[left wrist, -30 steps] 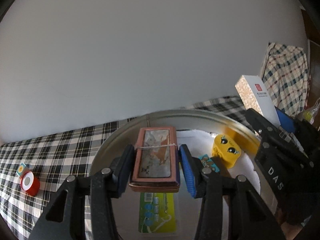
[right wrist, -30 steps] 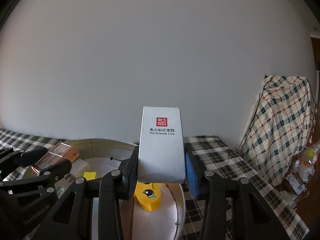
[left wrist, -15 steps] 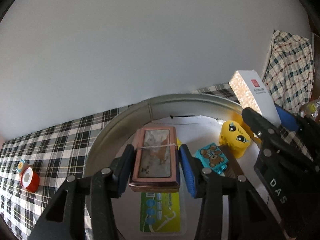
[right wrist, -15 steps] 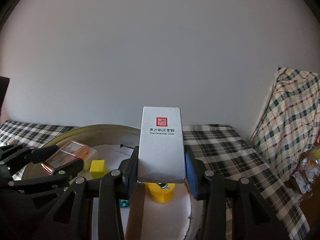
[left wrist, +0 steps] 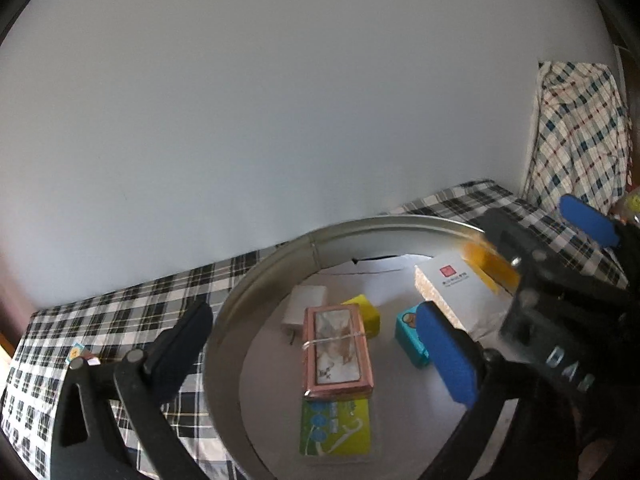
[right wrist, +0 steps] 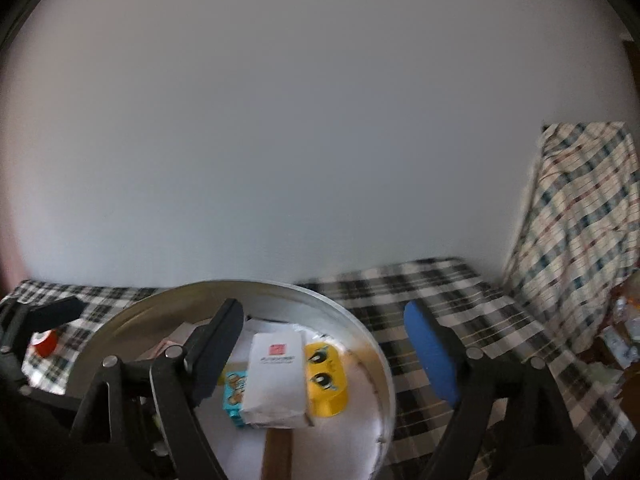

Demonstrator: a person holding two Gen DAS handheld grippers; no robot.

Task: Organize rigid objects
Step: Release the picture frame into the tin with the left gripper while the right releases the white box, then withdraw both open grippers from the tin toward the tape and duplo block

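A round metal basin (left wrist: 256, 276) sits on a checked cloth. Inside lie a copper-framed box (left wrist: 338, 350), a white box with a red seal (left wrist: 456, 284), a yellow face toy (right wrist: 324, 376), a teal block (left wrist: 408, 336), a yellow block (left wrist: 362, 312), a white charger (left wrist: 304, 304) and a green card (left wrist: 338, 426). My left gripper (left wrist: 316, 344) is open above the copper box. My right gripper (right wrist: 324, 348) is open above the white box (right wrist: 276, 380); it also shows at the right of the left wrist view (left wrist: 540, 272).
A red tape roll (right wrist: 44, 342) lies on the checked cloth (right wrist: 432, 292) left of the basin (right wrist: 372, 344). A chair draped in plaid fabric (right wrist: 576, 232) stands at the right. A plain wall is behind. A brown strip (right wrist: 278, 452) lies in the basin.
Both grippers have opened. The copper-framed box and the white box have dropped out of the jaws and now lie in the basin. Both grippers have pulled back a little.
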